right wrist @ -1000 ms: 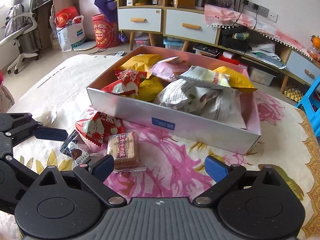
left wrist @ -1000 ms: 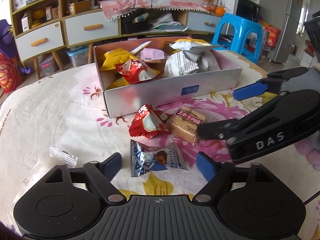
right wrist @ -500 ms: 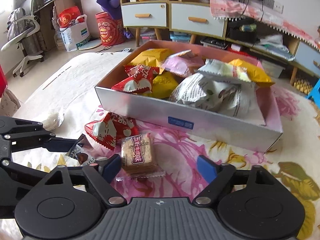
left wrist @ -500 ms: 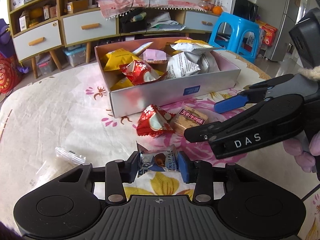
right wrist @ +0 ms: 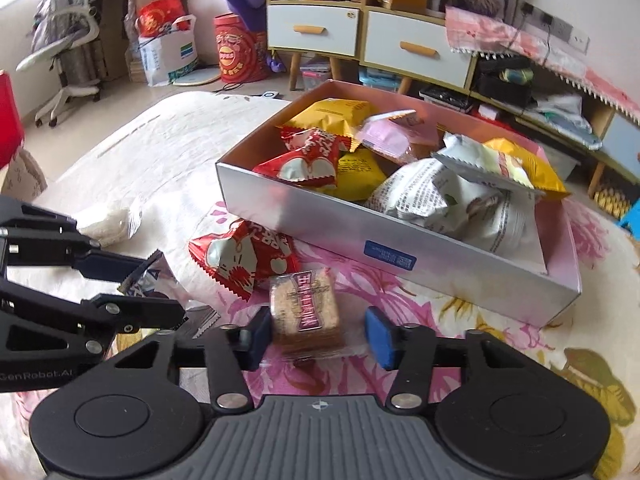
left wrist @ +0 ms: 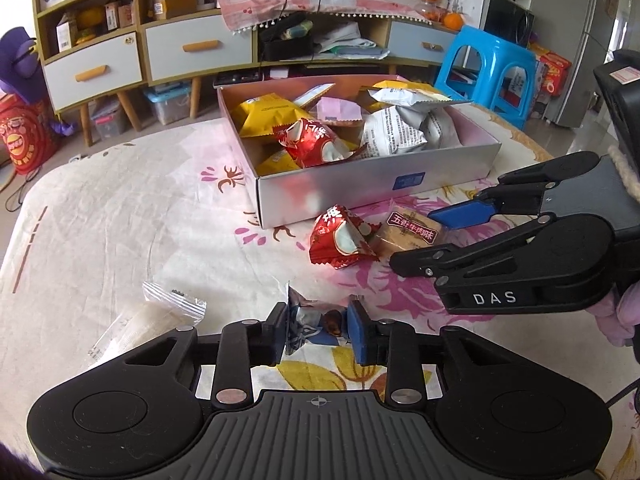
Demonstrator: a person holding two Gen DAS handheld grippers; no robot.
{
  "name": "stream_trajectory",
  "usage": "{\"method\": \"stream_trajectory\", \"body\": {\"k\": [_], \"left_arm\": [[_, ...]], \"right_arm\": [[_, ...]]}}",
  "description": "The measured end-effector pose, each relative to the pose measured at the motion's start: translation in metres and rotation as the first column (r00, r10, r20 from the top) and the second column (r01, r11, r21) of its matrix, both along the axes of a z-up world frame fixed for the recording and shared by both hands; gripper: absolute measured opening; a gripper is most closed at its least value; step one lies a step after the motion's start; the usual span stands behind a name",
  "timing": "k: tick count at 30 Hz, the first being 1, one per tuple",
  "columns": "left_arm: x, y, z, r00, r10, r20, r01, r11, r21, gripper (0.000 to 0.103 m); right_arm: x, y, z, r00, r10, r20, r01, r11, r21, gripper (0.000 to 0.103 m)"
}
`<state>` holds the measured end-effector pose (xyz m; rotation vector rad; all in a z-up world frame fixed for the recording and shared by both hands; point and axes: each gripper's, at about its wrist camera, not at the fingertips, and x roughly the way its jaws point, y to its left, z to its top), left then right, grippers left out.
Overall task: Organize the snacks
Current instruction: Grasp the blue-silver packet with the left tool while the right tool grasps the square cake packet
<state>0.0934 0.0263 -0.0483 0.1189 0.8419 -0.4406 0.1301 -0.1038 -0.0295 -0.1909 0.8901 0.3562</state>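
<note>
My left gripper (left wrist: 318, 330) is shut on a silver-blue truffle packet (left wrist: 310, 322), crumpled between its pads just above the tablecloth. My right gripper (right wrist: 318, 334) straddles a brown cracker packet (right wrist: 306, 312); its left pad touches the packet and a gap remains on the right. In the left wrist view the right gripper (left wrist: 436, 236) sits over the same cracker packet (left wrist: 408, 234). A red snack packet (left wrist: 340, 240) lies beside it on the cloth. The open silver box (left wrist: 376, 182) holds several snack bags.
A clear-wrapped pale snack (left wrist: 152, 316) lies on the cloth left of my left gripper. The floral tablecloth (left wrist: 120, 216) spreads wide on the left. Cabinets (left wrist: 96, 68) and a blue stool (left wrist: 488, 68) stand beyond the table.
My left gripper closed fully on the truffle packet and crumpled it. My right gripper moved forward and narrowed around the cracker packet.
</note>
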Motion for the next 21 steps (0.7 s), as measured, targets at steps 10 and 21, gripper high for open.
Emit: {"method": "stream_trajectory", "body": {"k": [10, 21], "left_arm": [[0.003, -0.003, -0.006, 1.0, -0.018, -0.01, 0.018, 1.0, 0.002, 0.037], [0.004, -0.002, 0.005, 1.0, -0.001, -0.018, 0.001, 1.0, -0.027, 0.02]], "right_arm": [[0.004, -0.007, 0.003, 1.0, -0.008, -0.023, 0.009, 1.0, 0.021, 0.037], [0.002, -0.009, 0.011, 1.0, -0.013, -0.02, 0.014, 0.999, 0.039, 0.037]]}}
